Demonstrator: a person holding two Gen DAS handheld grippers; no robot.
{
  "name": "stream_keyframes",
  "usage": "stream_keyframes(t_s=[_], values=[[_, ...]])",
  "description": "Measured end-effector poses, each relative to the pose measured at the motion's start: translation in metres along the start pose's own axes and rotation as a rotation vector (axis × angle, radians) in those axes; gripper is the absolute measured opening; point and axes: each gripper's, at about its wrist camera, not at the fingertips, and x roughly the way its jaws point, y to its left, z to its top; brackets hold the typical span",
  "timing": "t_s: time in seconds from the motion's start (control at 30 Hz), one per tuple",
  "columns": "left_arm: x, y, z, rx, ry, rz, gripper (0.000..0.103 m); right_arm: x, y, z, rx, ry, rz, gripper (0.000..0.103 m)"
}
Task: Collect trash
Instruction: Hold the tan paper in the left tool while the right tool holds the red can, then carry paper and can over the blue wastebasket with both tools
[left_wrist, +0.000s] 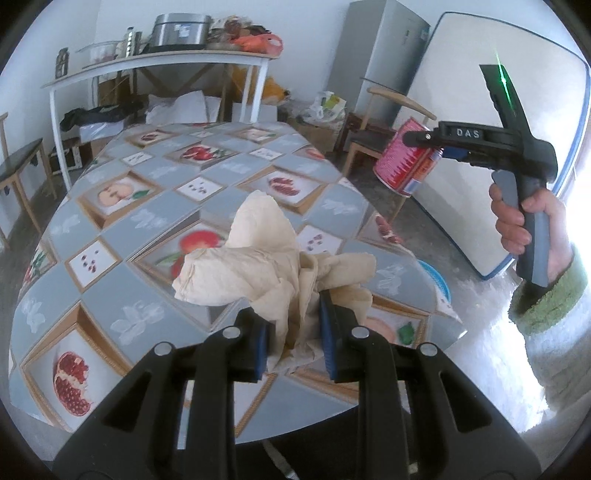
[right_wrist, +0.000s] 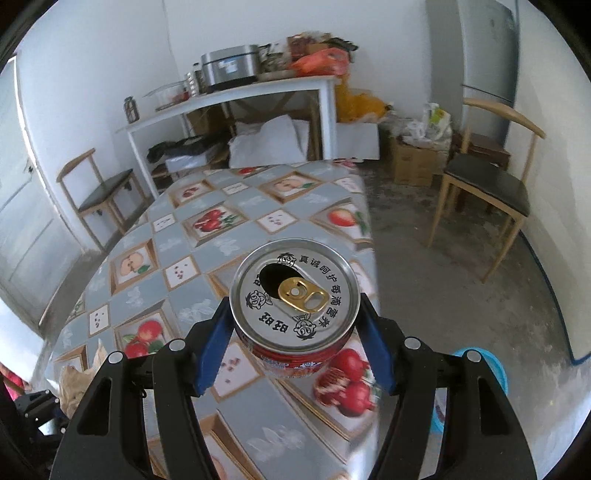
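A table (left_wrist: 155, 229) under a fruit-patterned cloth fills the left wrist view's middle. At lower centre, the left gripper (left_wrist: 295, 343) is clamped on a crumpled beige paper (left_wrist: 266, 266). In the right wrist view's centre, the right gripper (right_wrist: 295, 332) grips an opened red can (right_wrist: 295, 295), lifted above the cloth.

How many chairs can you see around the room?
2. One dark-seated wooden chair stands left of the table by the wall. Another chair stands right of the table near the fridge. Others may be hidden behind the camera.
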Motion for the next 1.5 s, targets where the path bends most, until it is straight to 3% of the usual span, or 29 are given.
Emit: stream_keyframes(t_s=[0.4,0.8,1.0,1.17,1.27,1.5], values=[[0.009,-0.053,0.018,0.078,0.010,-0.052,0.022,-0.038,-0.079,-0.028,0.124,-0.037,-0.071,0.064],[0.060,-0.129,0.075,0.196,0.089,-0.280,0.022,-0.092,-0.188,-0.084,0.339,-0.079,-0.270,0.064],[0.126,-0.202,0.101,0.240,0.269,-0.449,0.022,-0.086,-0.250,-0.130,0.493,-0.032,-0.301,0.064],[0.203,-0.272,0.102,0.300,0.459,-0.492,0.022,-0.065,-0.292,-0.158,0.589,0.009,-0.325,0.064],[0.253,-0.314,0.094,0.377,0.552,-0.456,0.022,-0.044,-0.322,-0.176,0.657,0.048,-0.324,0.064],[0.360,-0.390,0.065,0.525,0.667,-0.397,0.023,0.006,-0.380,-0.197,0.763,0.105,-0.335,0.064]])
